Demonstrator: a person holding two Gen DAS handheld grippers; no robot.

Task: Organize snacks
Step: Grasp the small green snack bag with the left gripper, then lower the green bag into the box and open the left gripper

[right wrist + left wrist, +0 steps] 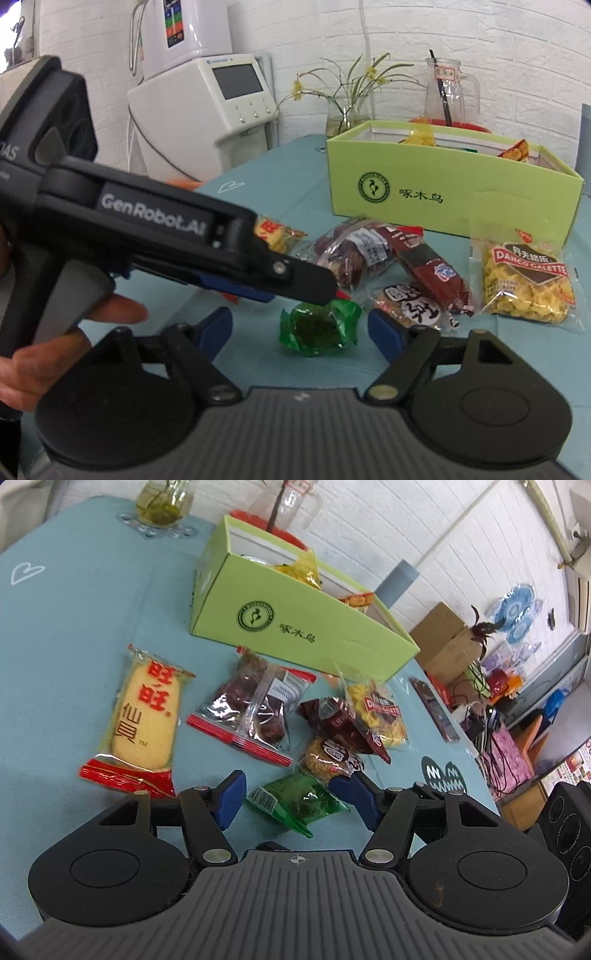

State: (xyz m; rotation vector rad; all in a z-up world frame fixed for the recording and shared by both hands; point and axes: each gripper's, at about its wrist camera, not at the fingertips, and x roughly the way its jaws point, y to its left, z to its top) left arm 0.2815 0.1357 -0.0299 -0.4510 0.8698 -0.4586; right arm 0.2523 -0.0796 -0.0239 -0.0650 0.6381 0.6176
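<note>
Your left gripper [291, 801] and right gripper [299, 328], both unclenched, flank the green-wrapped snack [299, 805] near the worktop [55, 635] front edge. Beyond it: "DANCO GALETTE" packet [524, 284], red-lettered rice cracker [144, 720], date bag [251, 712]. Green box [450, 192] holds snacks mid-worktop. Left gripper reads "GenRobot.AI".

Bare tablecloth [74, 627] left of the snacks; green box [295, 624] behind them, left tool [295, 280] over the green packet [319, 326].
</note>
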